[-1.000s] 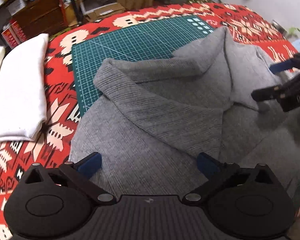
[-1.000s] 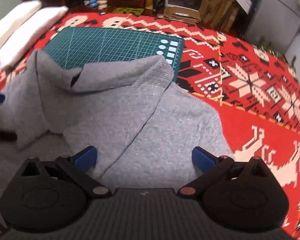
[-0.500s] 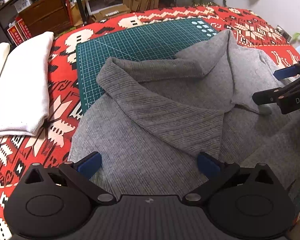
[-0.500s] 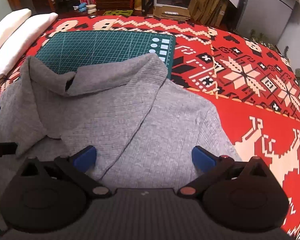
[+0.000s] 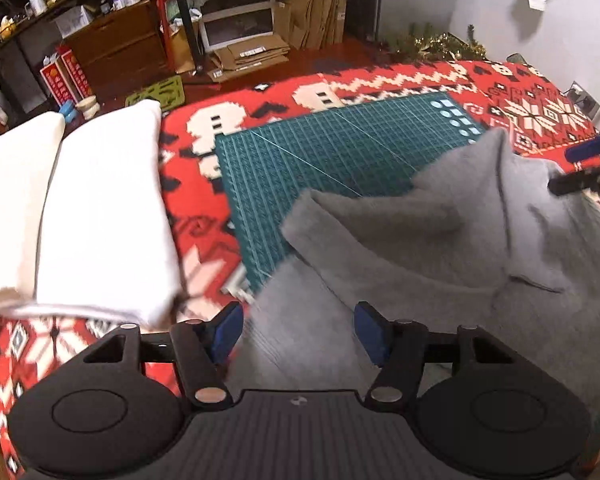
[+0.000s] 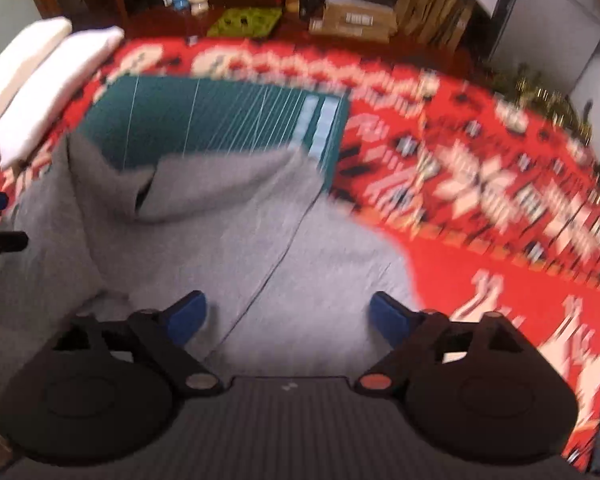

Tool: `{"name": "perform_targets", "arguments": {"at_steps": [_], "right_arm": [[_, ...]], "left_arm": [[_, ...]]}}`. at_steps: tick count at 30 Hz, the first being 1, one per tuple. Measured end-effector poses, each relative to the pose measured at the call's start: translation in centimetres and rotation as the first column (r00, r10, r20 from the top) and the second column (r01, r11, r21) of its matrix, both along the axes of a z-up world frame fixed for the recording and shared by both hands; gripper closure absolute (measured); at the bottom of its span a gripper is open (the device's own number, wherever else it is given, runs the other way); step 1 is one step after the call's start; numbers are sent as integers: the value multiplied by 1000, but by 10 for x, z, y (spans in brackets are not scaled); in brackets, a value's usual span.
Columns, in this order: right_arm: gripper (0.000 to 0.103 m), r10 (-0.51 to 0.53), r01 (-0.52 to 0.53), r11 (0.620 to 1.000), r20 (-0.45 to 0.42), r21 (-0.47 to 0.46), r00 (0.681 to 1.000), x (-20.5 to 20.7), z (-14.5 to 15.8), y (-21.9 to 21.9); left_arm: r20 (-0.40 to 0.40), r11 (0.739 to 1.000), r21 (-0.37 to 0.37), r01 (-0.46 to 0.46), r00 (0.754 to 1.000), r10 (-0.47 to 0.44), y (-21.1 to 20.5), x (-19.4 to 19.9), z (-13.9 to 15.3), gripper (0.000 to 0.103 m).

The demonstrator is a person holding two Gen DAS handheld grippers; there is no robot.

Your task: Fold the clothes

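A grey knit sweater (image 5: 420, 248) (image 6: 220, 240) lies on a green cutting mat (image 5: 332, 160) (image 6: 204, 120) and a red patterned blanket (image 5: 188, 184) (image 6: 480, 200), its sleeves folded in across the body. My left gripper (image 5: 299, 332) hovers over the sweater's near left edge. Its jaws are closing and the pads press on nothing. My right gripper (image 6: 287, 318) hangs above the sweater's right half, jaws also closing, with only flat fabric below them. Each gripper shows at the edge of the other view: right gripper (image 5: 580, 168), left gripper (image 6: 2, 220).
Two folded white cloths (image 5: 100, 208) (image 6: 48, 80) lie side by side left of the mat. Beyond the blanket's far edge stand a wooden cabinet (image 5: 116, 52), shelves and flattened cardboard boxes (image 5: 252, 56). The right wrist view is blurred by motion.
Both grippers have lifted and drawn back from the sweater, and their jaws have narrowed. The left view has swung leftward, showing more of the white cloths. The sweater lies as before.
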State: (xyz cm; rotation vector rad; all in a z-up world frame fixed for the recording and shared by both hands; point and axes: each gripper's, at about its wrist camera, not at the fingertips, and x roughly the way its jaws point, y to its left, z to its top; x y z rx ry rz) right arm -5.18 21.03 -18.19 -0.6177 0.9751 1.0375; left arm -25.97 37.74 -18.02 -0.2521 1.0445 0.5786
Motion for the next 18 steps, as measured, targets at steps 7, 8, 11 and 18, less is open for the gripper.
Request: {"name": "perform_targets", "arguments": {"at_steps": [7,8,11,18], "right_arm": [[47,138,-137,990,-4,36,990,36,-6,33],[58,154,-154,988,-2,28,988,38,-10,38],[69,174,-174,985,-13,1,985,45,-20,46],[90,146,-143,989,-71,35,987,48,-25,43]], "left_arm": [[30,999,-46,22,999,-21,27,6,-15,64],[42,998,-54,35,999,-33,27,8,-16,64],[52,996,-70,56,997,-53,26,11,-20,63],[66,992,-44,118,991,-115,21,15,-25,83]]}}
